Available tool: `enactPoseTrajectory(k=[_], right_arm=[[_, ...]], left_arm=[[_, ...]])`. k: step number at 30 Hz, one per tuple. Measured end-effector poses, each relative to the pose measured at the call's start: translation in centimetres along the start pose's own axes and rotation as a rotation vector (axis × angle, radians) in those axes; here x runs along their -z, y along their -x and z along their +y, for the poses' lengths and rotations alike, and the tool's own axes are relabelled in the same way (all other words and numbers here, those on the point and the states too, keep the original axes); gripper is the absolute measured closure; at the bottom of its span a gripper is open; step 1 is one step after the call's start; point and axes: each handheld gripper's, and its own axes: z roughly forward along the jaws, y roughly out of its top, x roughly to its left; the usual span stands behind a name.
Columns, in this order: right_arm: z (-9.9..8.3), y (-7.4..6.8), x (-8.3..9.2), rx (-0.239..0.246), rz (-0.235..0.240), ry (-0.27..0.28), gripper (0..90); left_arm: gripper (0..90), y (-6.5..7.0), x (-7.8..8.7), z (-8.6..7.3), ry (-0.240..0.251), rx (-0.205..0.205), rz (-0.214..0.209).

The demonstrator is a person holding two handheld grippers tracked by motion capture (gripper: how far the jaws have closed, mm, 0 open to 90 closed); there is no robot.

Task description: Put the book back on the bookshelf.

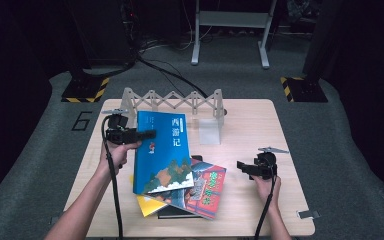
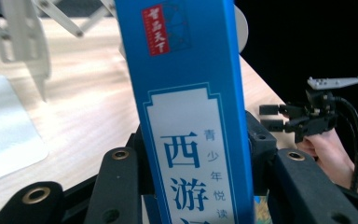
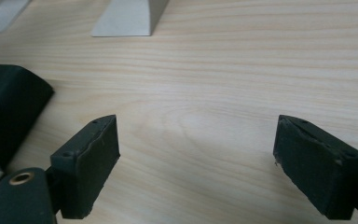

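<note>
Blue book (image 1: 161,150) clamped by its spine in the left tool (image 1: 147,134).

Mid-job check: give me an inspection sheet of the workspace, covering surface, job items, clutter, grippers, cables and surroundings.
Surface: pale wooden table, bare at its right half.
Job's things: blue hardcover book raised at its left edge, lower end resting on the stack of colourful books.
Clutter: white folding lattice rack at the back edge; clear plastic sheet in front of it.
Grippers: left gripper clamped on the blue book's edge, pads on both faces; right gripper open over bare wood, holding nothing.
Cables: black cable trails along the left forearm, another along the right; more on the floor behind.
Surroundings: grey carpet, hazard-striped stand bases, white frame legs.
</note>
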Motion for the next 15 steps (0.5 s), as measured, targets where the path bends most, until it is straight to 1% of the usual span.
enactPoseTrajectory(k=[1,2,3,4,5,6,7,8,9,11,12,13,15], right_arm=[[-0.1,0.2,0.0,0.02,-0.035,0.023,13.1],[-0.1,0.2,0.0,0.02,-0.035,0.023,13.1],[-0.1,0.3,-0.1,0.029,-0.047,0.026,13.1],[-0.2,0.4,-0.2,0.043,-0.069,0.025,13.1],[-0.2,0.4,-0.3,0.045,-0.076,0.026,13.1],[-0.5,0.8,-0.6,0.05,-0.095,0.013,13.1],[-0.6,0.8,-0.6,0.05,-0.095,0.024,13.6],[-0.6,0.8,-0.6,0.05,-0.095,0.024,13.6],[-0.7,1.0,-0.6,0.062,-0.098,0.039,13.7],[-0.8,1.2,-0.5,0.053,-0.097,0.047,13.5],[-0.9,1.3,-0.5,0.047,-0.089,0.055,13.5],[-0.9,1.3,-0.5,0.042,-0.088,0.059,13.6],[-0.9,1.4,-0.6,0.048,-0.081,0.062,13.6]], left_arm=[[60.0,0.0,0.3,0.2,0.0,-0.006,0.005],[60.0,0.0,0.4,0.2,0.015,-0.003,0.007],[60.3,0.1,0.8,0.4,0.017,-0.013,0.018],[60.5,0.1,1.0,0.5,0.026,-0.017,0.022],[60.8,0.3,1.2,0.6,0.034,-0.02,0.031],[61.2,0.5,1.8,0.9,0.043,-0.043,0.048],[61.3,0.6,2.1,1.1,0.042,-0.056,0.058],[61.3,0.6,2.1,1.1,0.042,-0.056,0.058],[61.3,0.7,2.3,1.3,0.055,-0.06,0.068],[61.6,0.8,2.9,1.6,0.059,-0.079,0.082],[61.7,0.8,3.2,1.8,0.072,-0.08,0.09],[61.7,0.8,3.5,2.0,0.072,-0.087,0.094],[61.8,1.0,4.0,2.2,0.089,-0.098,0.108]])
